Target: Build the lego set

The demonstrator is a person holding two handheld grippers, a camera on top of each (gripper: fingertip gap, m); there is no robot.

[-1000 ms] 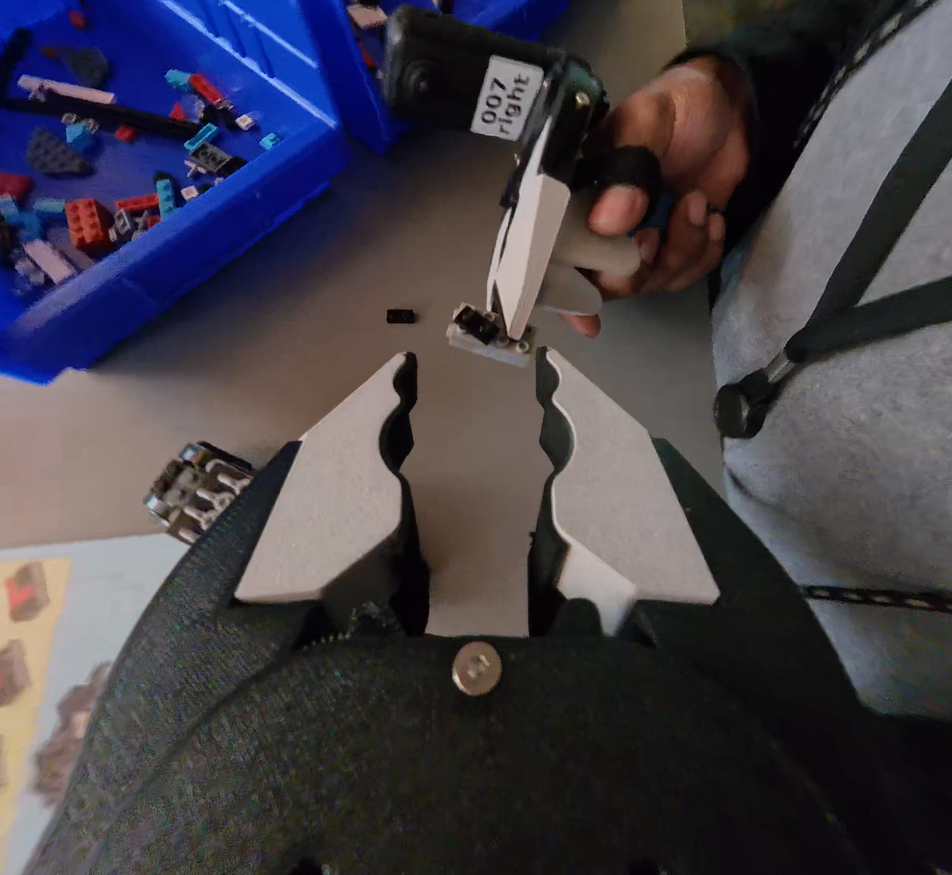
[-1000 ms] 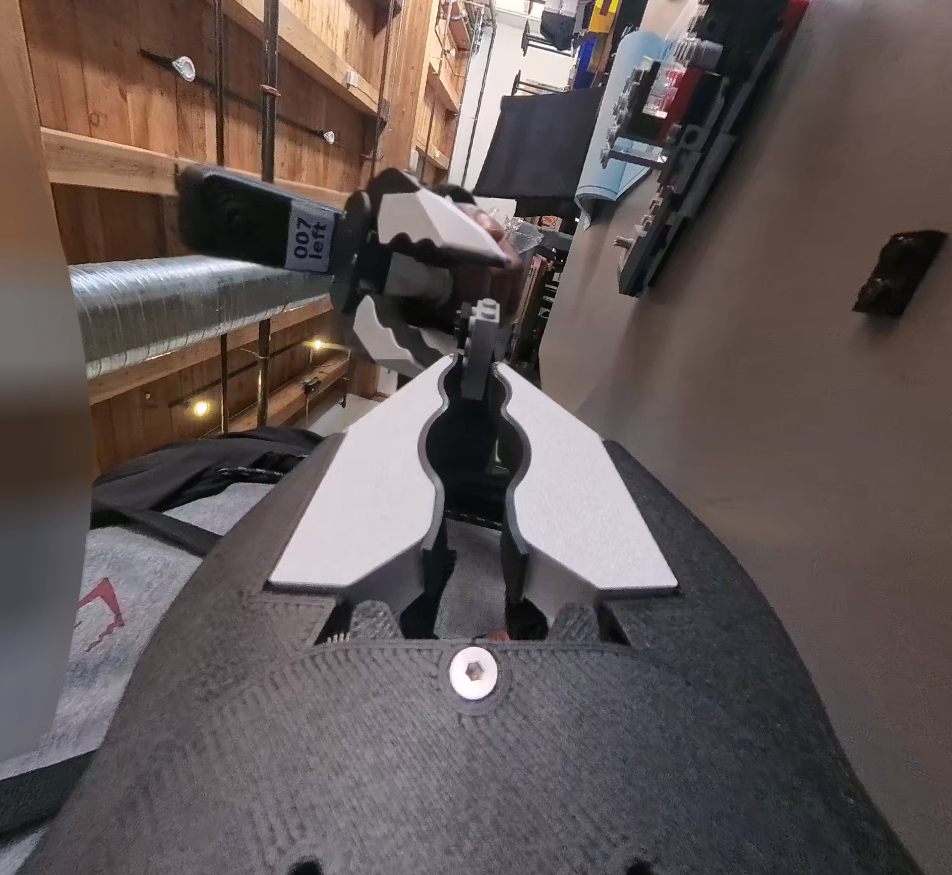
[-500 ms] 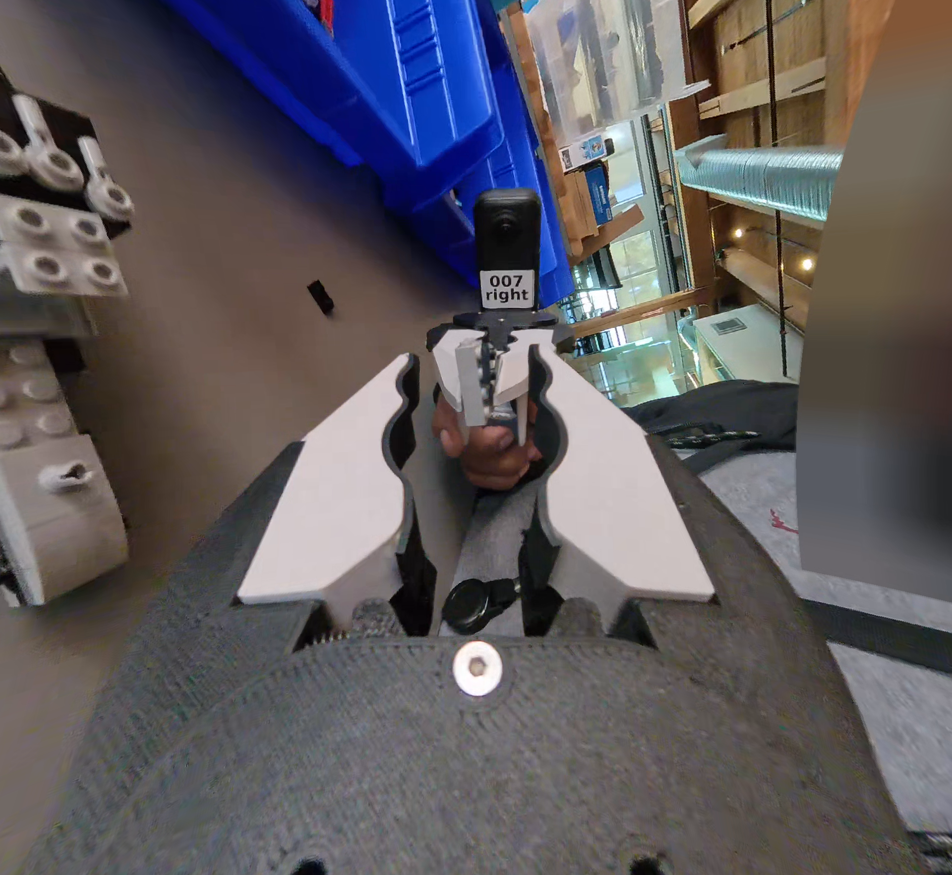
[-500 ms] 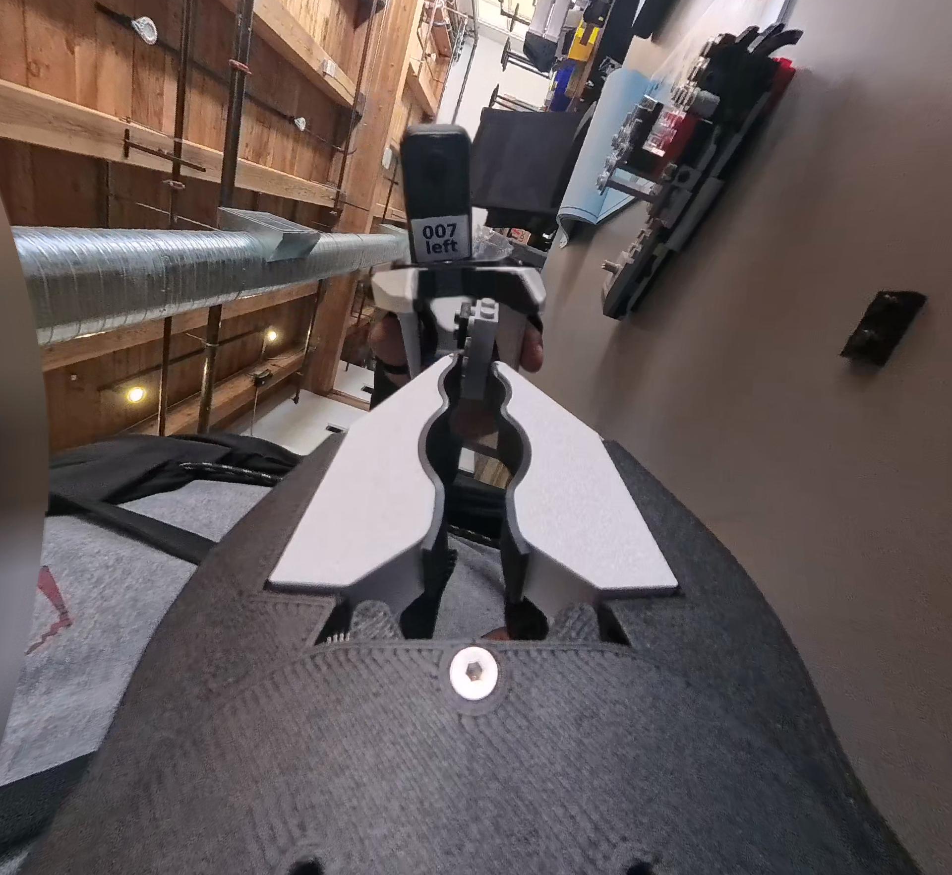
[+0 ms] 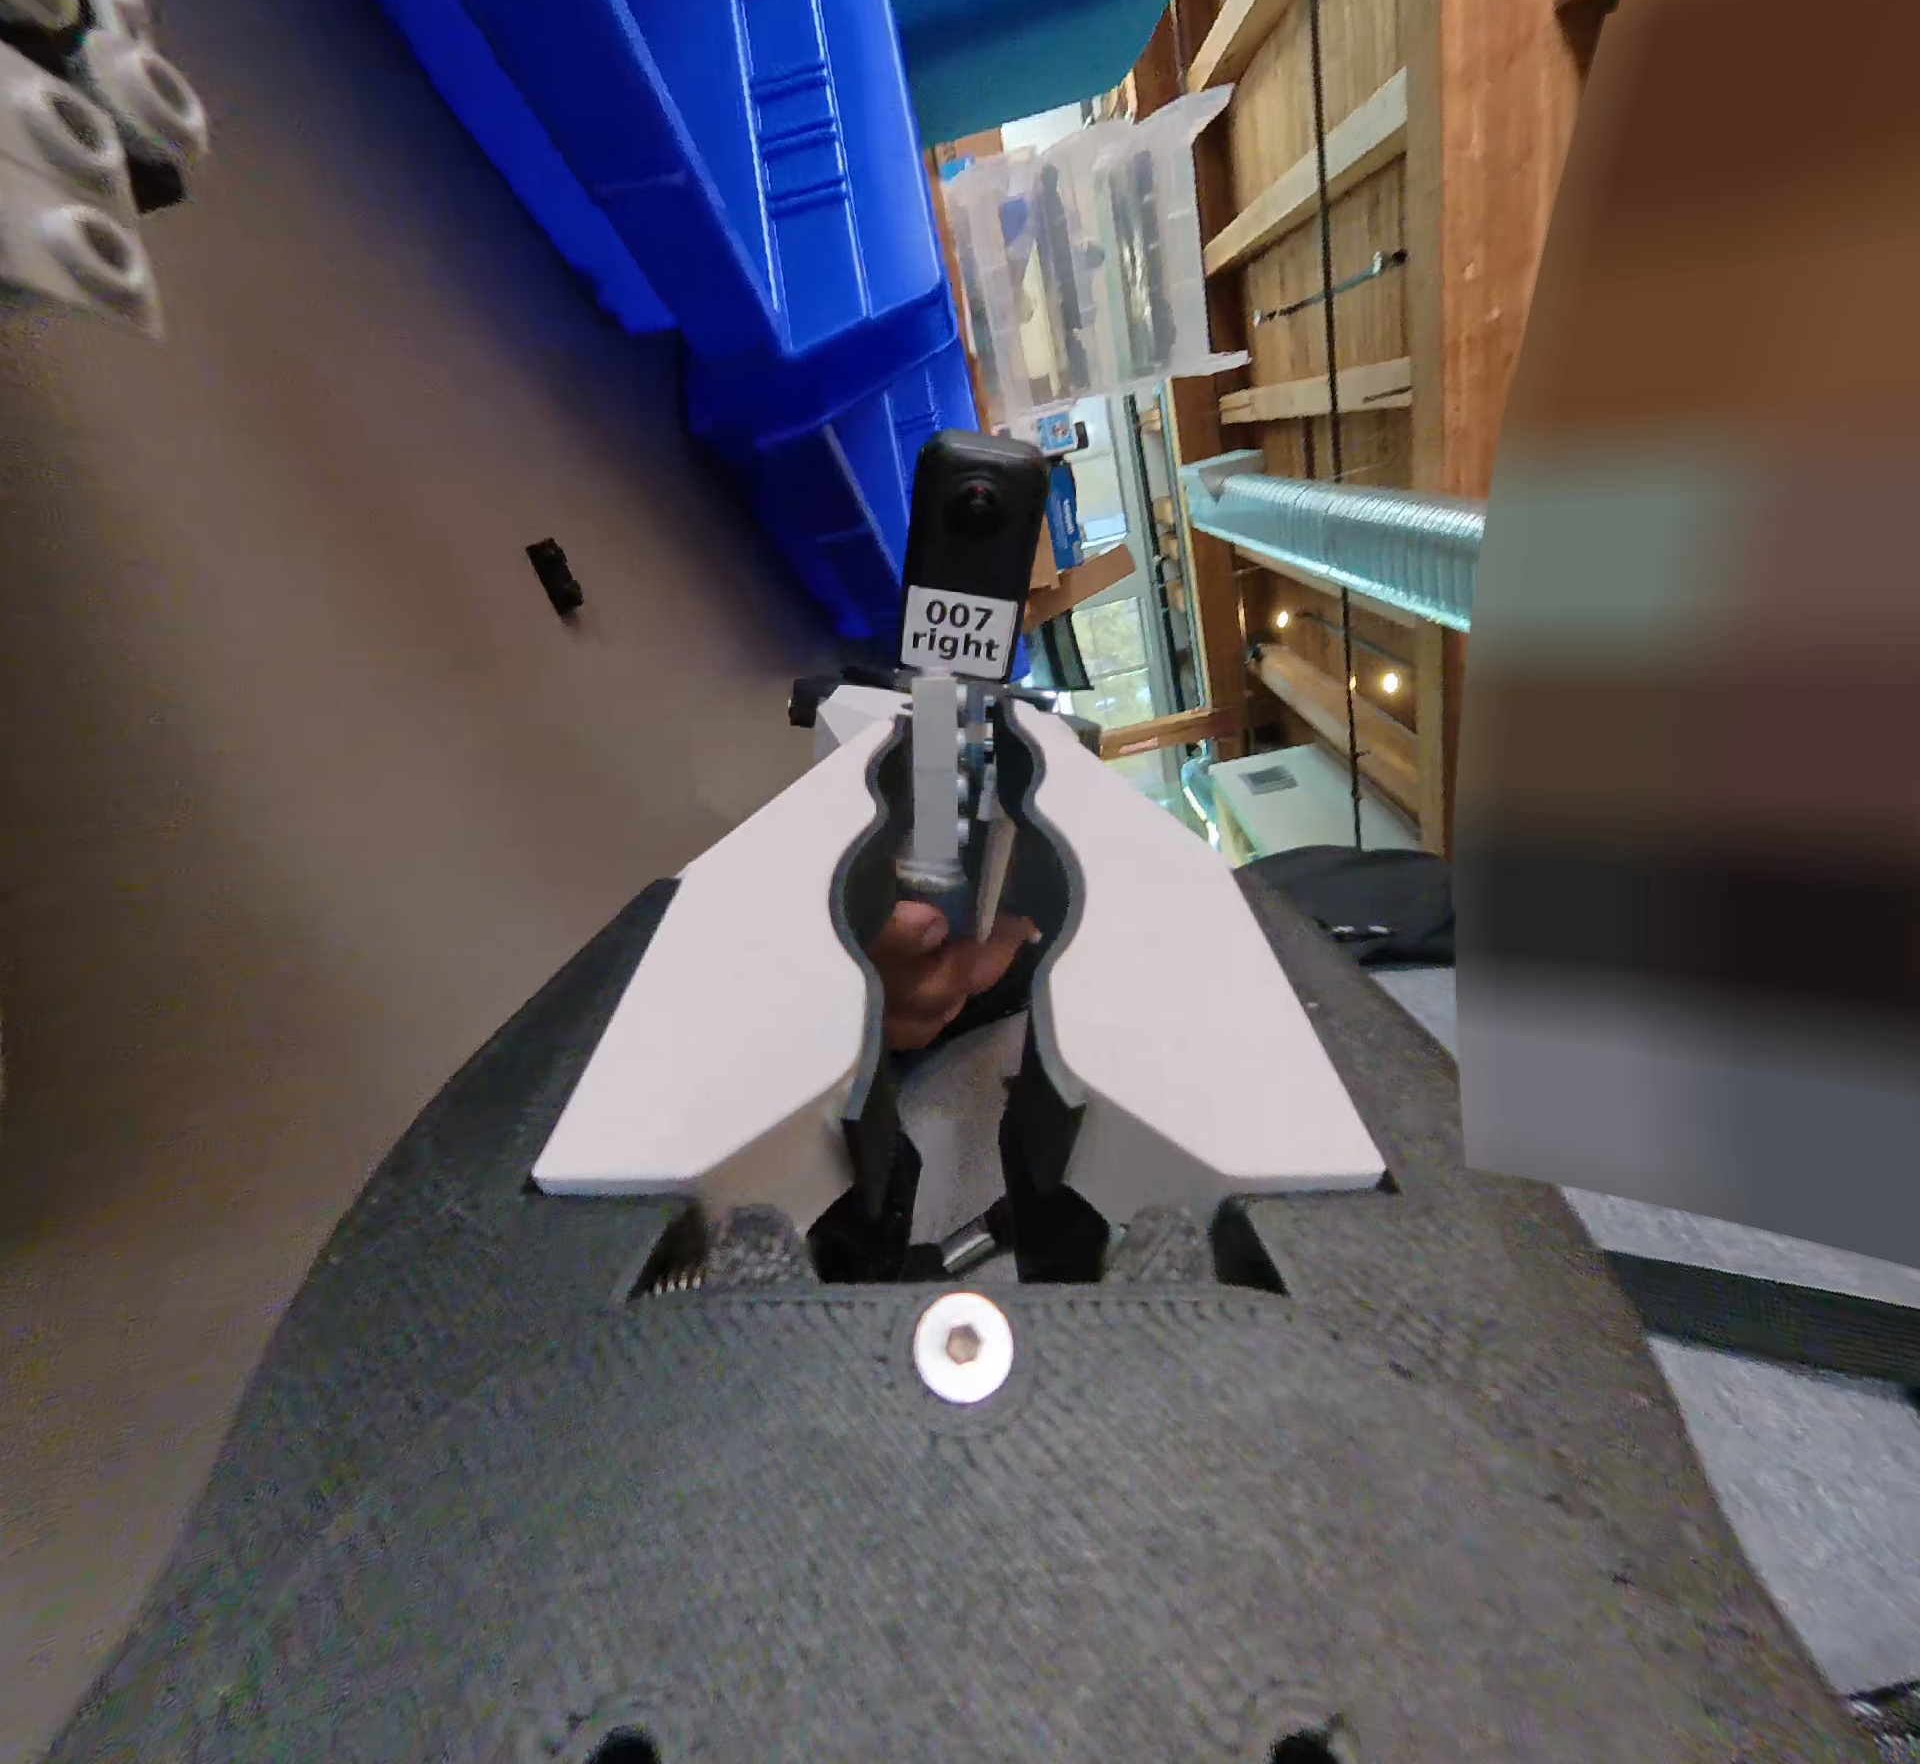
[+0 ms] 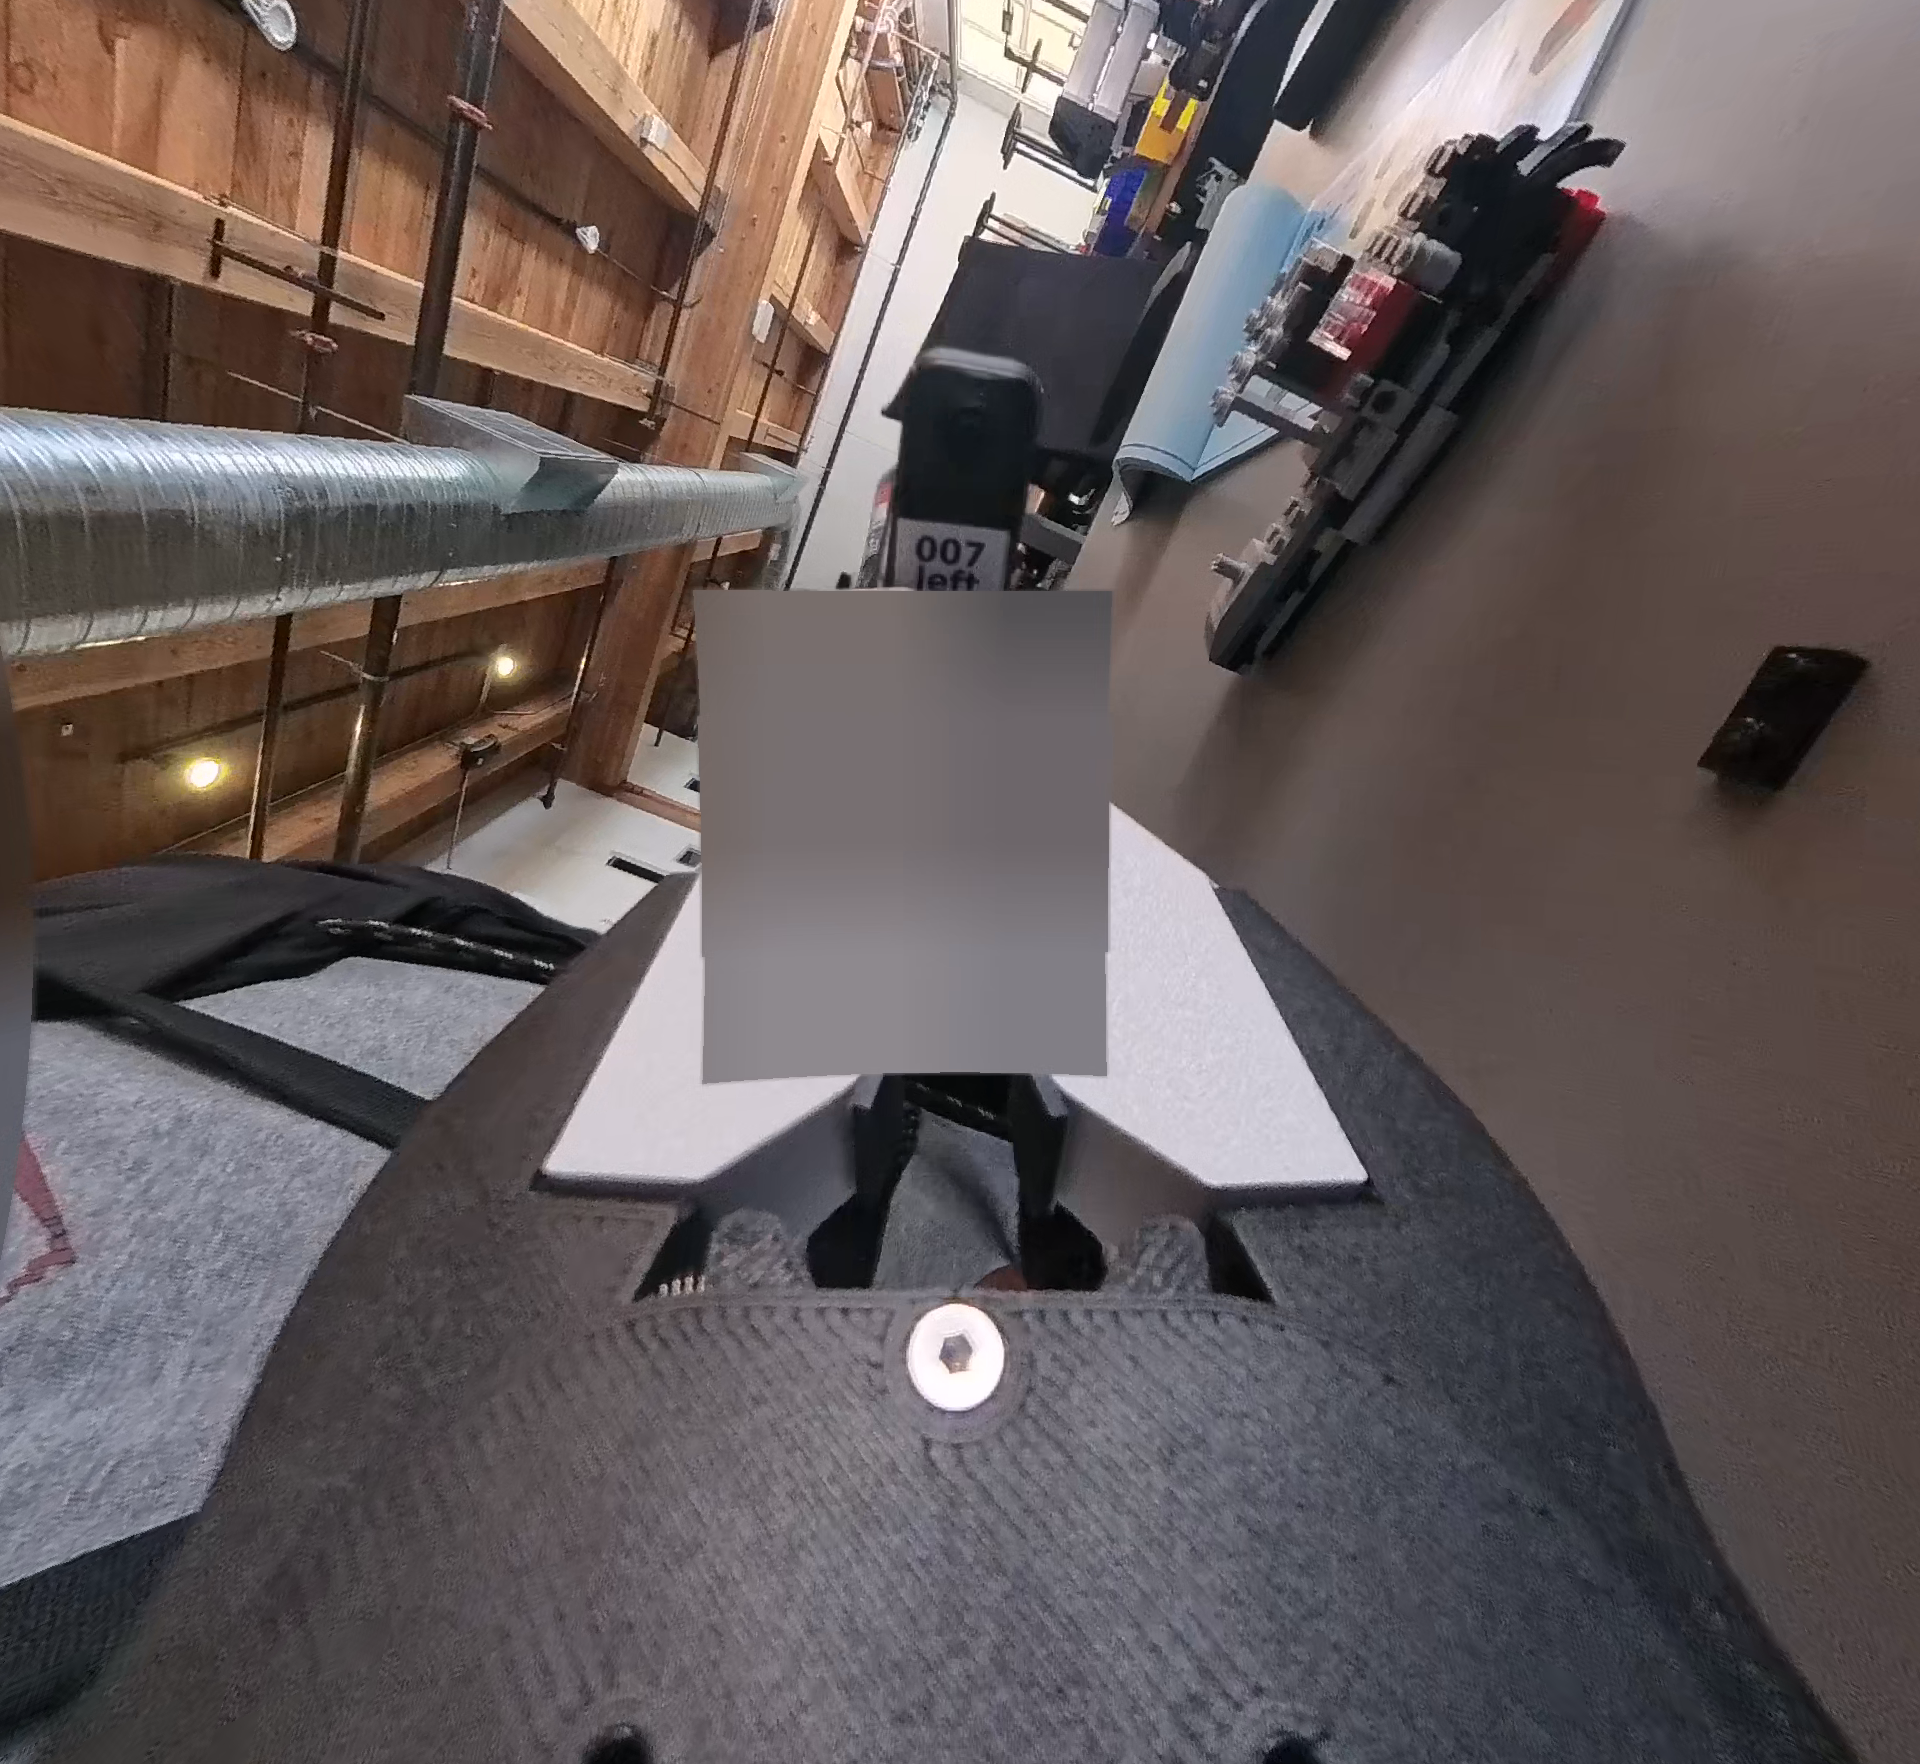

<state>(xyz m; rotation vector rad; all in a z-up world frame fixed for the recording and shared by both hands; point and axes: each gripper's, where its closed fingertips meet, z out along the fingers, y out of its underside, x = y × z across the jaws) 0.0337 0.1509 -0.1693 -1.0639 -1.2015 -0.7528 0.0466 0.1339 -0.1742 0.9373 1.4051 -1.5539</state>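
Note:
My left gripper [image 5: 958,738] is shut on a thin grey lego piece [image 5: 932,784] held upright in the air. My right gripper faces it head-on, and its black camera [image 5: 977,519] shows just behind the piece. In the right wrist view a blurred patch hides the fingertips and the piece. The white fingers [image 6: 1226,1070] stand as narrow as they did when shut on the piece. The partly built lego model [image 6: 1382,343] of black, grey and red bricks sits on the grey table [image 6: 1558,987]. Its grey studs also show in the left wrist view [image 5: 73,156].
A small black lego piece [image 5: 554,576] lies loose on the table, also in the right wrist view [image 6: 1782,717]. Blue parts bins [image 5: 727,156] stand behind it. An instruction sheet [image 6: 1507,52] lies past the model. A person's hand [image 5: 935,976] holds the right gripper. The tips of both grippers are at nearly the same place.
The left gripper swung up from the table to face the right gripper. It moved in and its jaws shut onto the grey piece that the right gripper holds.

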